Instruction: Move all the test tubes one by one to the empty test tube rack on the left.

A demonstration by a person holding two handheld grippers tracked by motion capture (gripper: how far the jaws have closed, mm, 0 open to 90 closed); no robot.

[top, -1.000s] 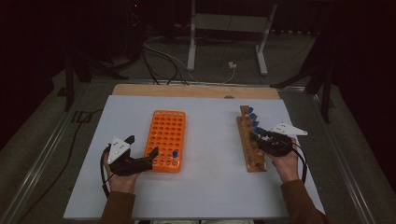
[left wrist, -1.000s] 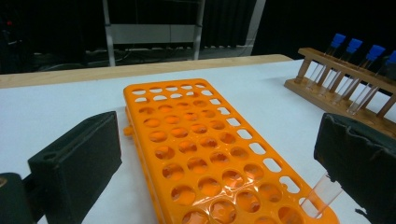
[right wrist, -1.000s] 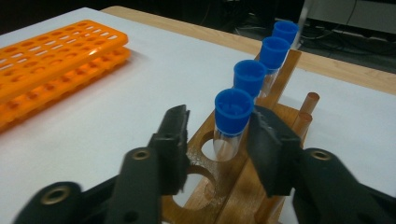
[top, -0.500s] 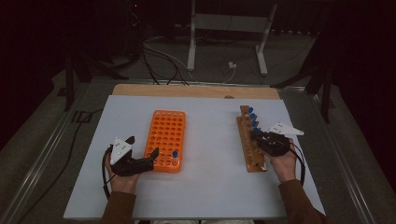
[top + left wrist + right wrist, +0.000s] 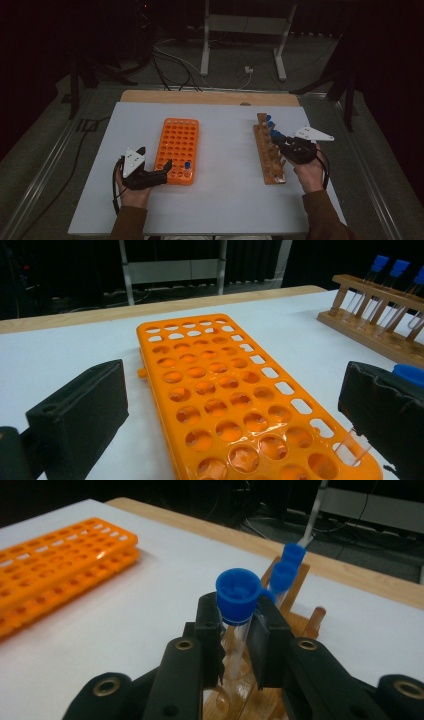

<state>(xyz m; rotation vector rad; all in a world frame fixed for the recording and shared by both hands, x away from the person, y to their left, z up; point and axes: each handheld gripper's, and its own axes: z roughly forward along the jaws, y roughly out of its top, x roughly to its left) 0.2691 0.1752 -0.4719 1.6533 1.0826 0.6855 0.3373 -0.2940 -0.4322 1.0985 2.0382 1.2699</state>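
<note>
Dark floor and trailing cables lie behind the white surface (image 5: 220, 200), where an orange rack (image 5: 177, 150) sits toward the left and a wooden rack (image 5: 268, 155) toward the right. The right tool (image 5: 239, 625) has just closed its jaws on a clear tube with a blue cap (image 5: 238, 592), gripping the glass just under the cap, directly above the wooden rack. Two more blue-capped tubes (image 5: 287, 567) stand in that rack just beyond it. The left tool (image 5: 230, 420) is wide open with nothing pinched; its jaws straddle the near end of the orange rack, where one capped tube (image 5: 187, 166) already stands in a corner hole.

The step in hand looks like lifting the gripped tube out of the wooden rack. To do it well, pull straight up along the tube's own line until the bottom clears the hole, so the glass does not bind or tip the wooden rack. Hold the grip firm but not crushing. The left tool would best steady the orange rack.
</note>
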